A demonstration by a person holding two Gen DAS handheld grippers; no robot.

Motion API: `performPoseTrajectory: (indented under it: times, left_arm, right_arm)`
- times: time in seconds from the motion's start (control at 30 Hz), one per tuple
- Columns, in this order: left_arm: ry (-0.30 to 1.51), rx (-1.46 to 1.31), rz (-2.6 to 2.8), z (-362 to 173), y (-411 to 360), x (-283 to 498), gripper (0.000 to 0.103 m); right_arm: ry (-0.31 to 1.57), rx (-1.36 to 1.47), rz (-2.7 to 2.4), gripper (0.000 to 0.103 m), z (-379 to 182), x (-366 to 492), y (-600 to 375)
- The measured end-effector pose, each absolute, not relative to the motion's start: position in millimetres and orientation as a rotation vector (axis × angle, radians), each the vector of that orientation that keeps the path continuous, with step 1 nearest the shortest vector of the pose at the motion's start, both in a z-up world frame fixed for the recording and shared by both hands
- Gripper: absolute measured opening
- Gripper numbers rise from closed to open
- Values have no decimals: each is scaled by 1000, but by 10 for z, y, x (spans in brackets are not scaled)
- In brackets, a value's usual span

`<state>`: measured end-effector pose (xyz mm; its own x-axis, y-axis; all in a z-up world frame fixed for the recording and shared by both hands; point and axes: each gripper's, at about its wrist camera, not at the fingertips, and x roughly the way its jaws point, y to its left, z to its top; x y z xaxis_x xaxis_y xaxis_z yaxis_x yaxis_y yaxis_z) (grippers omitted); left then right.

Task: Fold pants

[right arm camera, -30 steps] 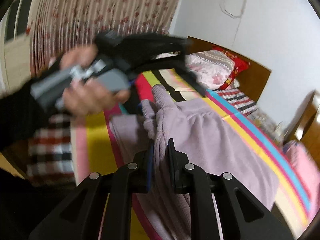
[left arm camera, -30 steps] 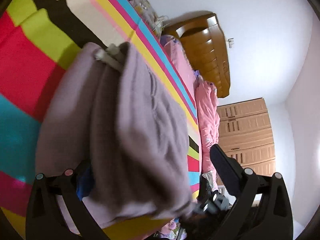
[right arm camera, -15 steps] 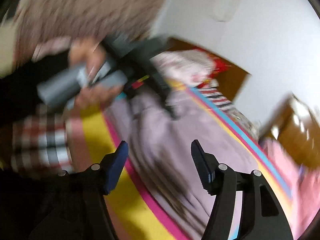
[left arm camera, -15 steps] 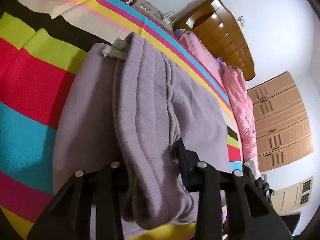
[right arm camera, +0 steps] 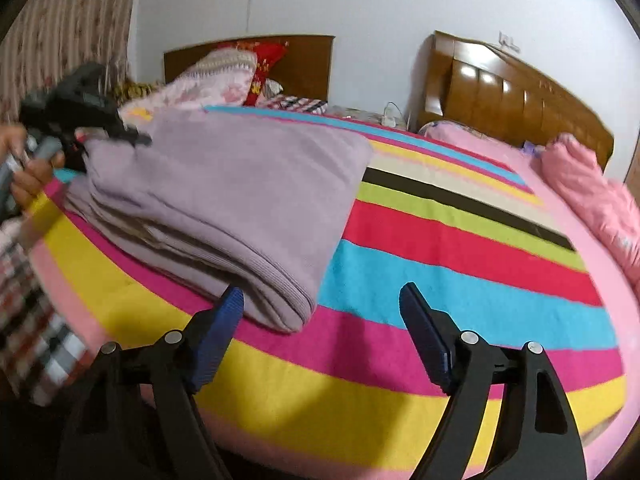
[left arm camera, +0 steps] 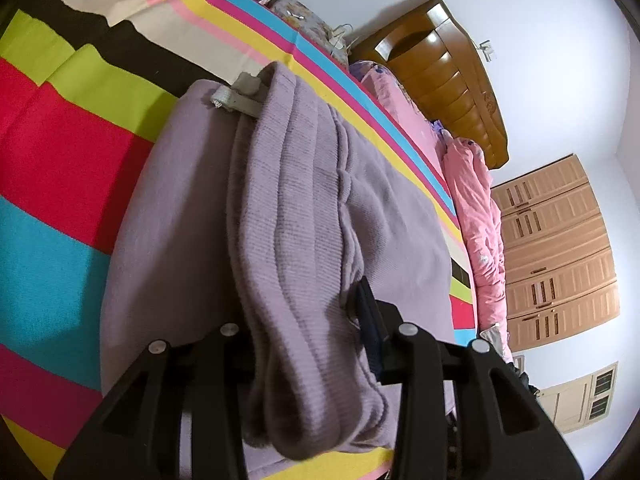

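Your right hand-held gripper (right arm camera: 320, 312) has released the pants (right arm camera: 224, 196): one second ago it was clenched on the fabric, and its jaws now stand wide apart at the bundle's near corner. Your left hand-held gripper (left arm camera: 304, 320) has changed from spread to grasping the thick folded edge of the pants. The pants lie folded on the striped bed cover (right arm camera: 460, 240), at 10 o'clock in the right view. Judge the fold laid; only the left release appears outstanding.
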<state>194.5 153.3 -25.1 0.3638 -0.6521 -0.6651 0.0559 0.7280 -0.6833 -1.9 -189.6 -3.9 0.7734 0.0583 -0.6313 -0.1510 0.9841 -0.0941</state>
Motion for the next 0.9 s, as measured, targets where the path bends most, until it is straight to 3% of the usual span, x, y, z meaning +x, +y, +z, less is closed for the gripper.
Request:
performPoseTrajectory:
  times: [0.23, 0.33, 0.4, 0.63, 0.7, 0.8, 0.9]
  left_arm:
    - [1110, -599, -497, -242, 1510, 1963, 36]
    - [1096, -575, -476, -195, 1480, 1941, 29]
    - [1066, -535, -480, -26, 1386, 1900, 20]
    - [904, -487, -645, 803, 1422, 1792, 19]
    - [939, -529, -572, 548, 1726, 1799, 19]
    - [1065, -671, -513, -300, 2130, 1813, 21]
    - [973, -888, -625, -603, 2344, 1737, 21]
  right_arm:
    - [660, -218, 10, 78, -67, 78, -1826]
    - [640, -287, -14, 79, -79, 77, -1736]
    - [630, -329, -45, 85, -69, 91, -1713]
    - [617, -397, -131, 87, -24, 102, -1691]
    - [624, -394, -115, 87, -33, 93, -1696]
    - [646, -352, -92, 88, -90, 135, -1755]
    - [657, -332, -84, 89, -77, 161, -1794]
